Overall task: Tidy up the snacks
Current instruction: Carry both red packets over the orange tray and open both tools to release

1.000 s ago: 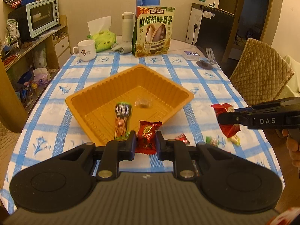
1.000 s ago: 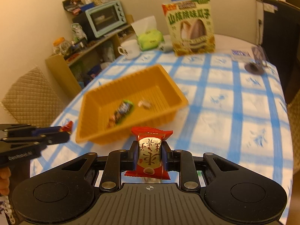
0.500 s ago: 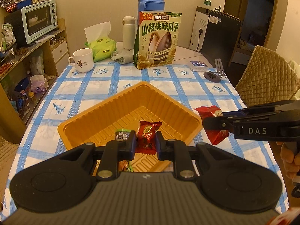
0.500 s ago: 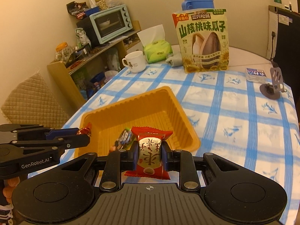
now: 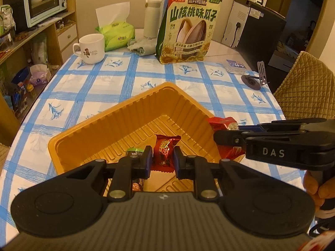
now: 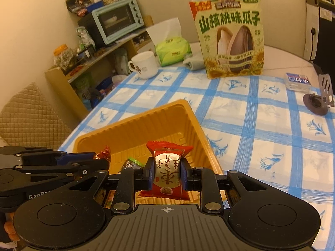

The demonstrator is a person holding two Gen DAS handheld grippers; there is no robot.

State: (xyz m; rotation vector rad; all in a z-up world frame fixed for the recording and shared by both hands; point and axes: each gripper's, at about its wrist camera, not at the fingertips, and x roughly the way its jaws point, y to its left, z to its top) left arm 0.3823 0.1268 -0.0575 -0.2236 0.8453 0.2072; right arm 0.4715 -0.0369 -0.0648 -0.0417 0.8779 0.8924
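An orange ribbed tray (image 5: 100, 125) (image 6: 134, 125) sits on the blue-checked tablecloth. My left gripper (image 5: 162, 156) is shut on a dark red candy (image 5: 165, 148), held over the tray's inside. My right gripper (image 6: 166, 170) is shut on a red and silver snack packet (image 6: 167, 167), above the tray's near right part. In the left wrist view the right gripper (image 5: 228, 135) reaches in from the right with its red packet (image 5: 222, 123) at the tray's rim. A green-wrapped snack (image 6: 132, 164) (image 5: 135, 151) lies in the tray, mostly hidden by the fingers.
A large sunflower-seed bag (image 5: 187, 27) stands at the back, with a white mug (image 5: 91, 49), green tissue pack (image 5: 116, 34), white flask (image 5: 151, 16) and blue jug. A phone stand (image 5: 254, 79) sits far right. A quilted chair (image 5: 307, 87) is right; shelves with an oven (image 5: 44, 0) left.
Both grippers moved forward over the table with their snacks held, from short of the tray to above its inside. The tray now fills the near view.
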